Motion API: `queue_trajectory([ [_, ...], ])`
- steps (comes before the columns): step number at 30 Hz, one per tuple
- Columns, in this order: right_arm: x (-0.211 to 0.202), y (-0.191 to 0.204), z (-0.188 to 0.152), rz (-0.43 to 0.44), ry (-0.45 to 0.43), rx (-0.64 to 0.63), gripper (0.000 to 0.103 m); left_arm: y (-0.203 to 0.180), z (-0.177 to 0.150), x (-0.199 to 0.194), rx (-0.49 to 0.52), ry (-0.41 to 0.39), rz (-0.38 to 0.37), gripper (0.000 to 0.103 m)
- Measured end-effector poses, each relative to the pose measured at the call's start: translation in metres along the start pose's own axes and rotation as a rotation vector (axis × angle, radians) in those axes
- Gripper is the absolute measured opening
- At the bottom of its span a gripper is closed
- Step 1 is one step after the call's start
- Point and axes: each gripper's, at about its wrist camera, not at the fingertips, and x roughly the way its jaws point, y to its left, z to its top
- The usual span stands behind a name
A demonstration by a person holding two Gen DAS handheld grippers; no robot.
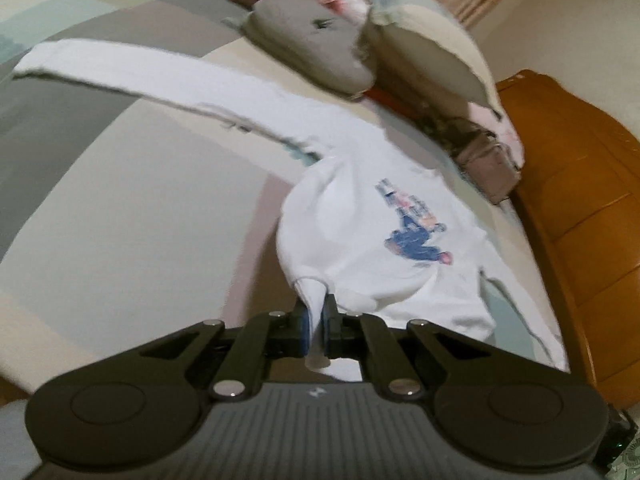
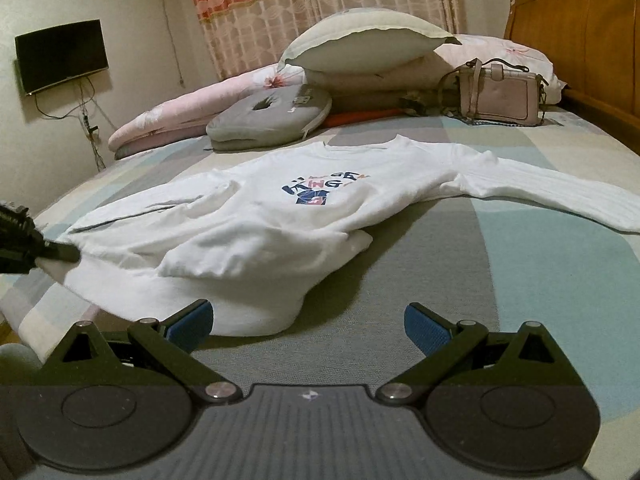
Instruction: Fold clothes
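Left claw (image 1: 316, 322): pinched tight on a fold of the white long-sleeved sweatshirt with a blue printed motif (image 1: 400, 240), at the hem end, cloth drawn up into a peak between the blue pads. Seen from the right wrist as a black tip (image 2: 60, 252) at the garment's near-left edge.

Right claw (image 2: 308, 326): spread wide, nothing between the blue pads (image 2: 426, 326), poised low over the bedspread just short of the sweatshirt's rolled hem (image 2: 256, 312).

Sweatshirt (image 2: 280, 216): front up on the bed, lower part bunched and rumpled, one sleeve (image 2: 560, 200) stretched flat to the right, the other folded in on the left.

Underneath: pastel patchwork bedspread in grey, teal and cream blocks (image 2: 540, 272).

Beyond the collar, crowding the far side of the bed: grey ring-shaped cushion with a centre hole (image 2: 268, 118), just past the neckline; stacked pale pillows (image 2: 368, 44); pink floral rolled quilt (image 2: 180, 114); pale pink handbag with straps (image 2: 498, 94) near the orange wooden headboard (image 2: 572, 20).

Further off: pink-and-red patterned curtain (image 2: 320, 12) and a dark wall-mounted screen (image 2: 62, 56) with dangling cables.
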Motion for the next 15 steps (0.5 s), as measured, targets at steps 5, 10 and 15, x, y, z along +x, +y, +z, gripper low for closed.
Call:
queue_trajectory([
  [5, 0.001, -0.004, 0.001, -0.006, 0.000, 0.018, 0.103, 0.008, -0.009, 0.001, 0.004, 0.047, 0.052, 0.002],
  [10, -0.001, -0.006, 0.002, -0.001, -0.008, 0.036, 0.103, 0.003, -0.017, -0.006, 0.048, 0.075, 0.106, 0.003],
  [15, -0.004, -0.013, 0.003, -0.010, -0.017, 0.065, 0.103, -0.043, -0.018, -0.026, 0.287, 0.009, 0.188, 0.015],
])
